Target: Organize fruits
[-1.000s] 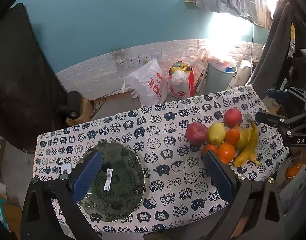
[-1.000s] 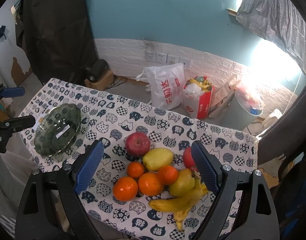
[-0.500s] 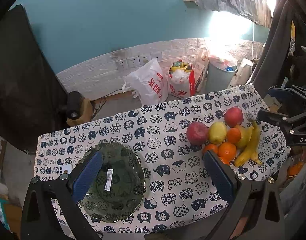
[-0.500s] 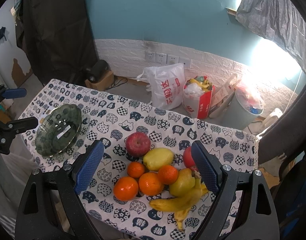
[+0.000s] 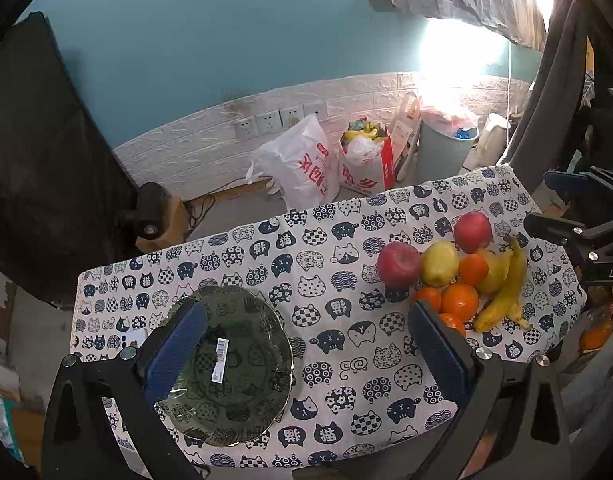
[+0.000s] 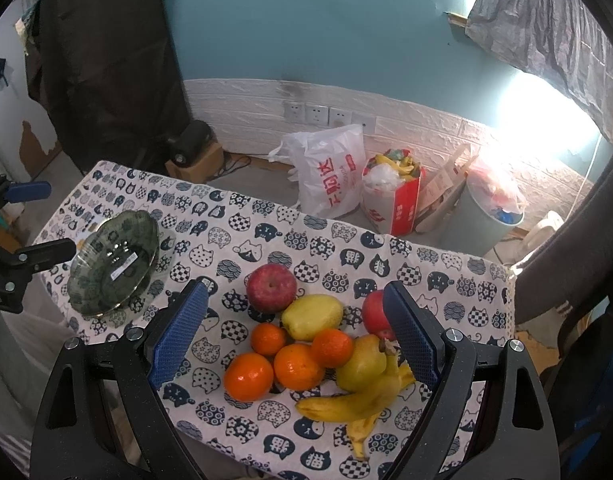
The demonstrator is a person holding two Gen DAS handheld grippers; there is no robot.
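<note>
A heap of fruit lies on the cat-print tablecloth (image 6: 266, 240): a red apple (image 6: 271, 287), a yellow pear (image 6: 312, 317), a second red apple (image 6: 373, 314), several oranges (image 6: 298, 366), a green pear (image 6: 362, 364) and bananas (image 6: 356, 400). My right gripper (image 6: 296, 338) is open and empty, hovering above the heap. A green glass plate (image 5: 230, 364) with a barcode sticker lies at the table's left. My left gripper (image 5: 306, 354) is open and empty above the table, its left finger over the plate. The fruit (image 5: 446, 272) lies to its right.
Behind the table, on the floor by the wall, stand a white plastic bag (image 6: 330, 176), a red-and-white box of rubbish (image 6: 392, 200) and a grey bin (image 6: 486, 216). A dark cloth-covered object (image 6: 102, 60) stands at the back left.
Both grippers have drifted only slightly; the scene shifts a little in each view. Nothing was grasped or moved.
</note>
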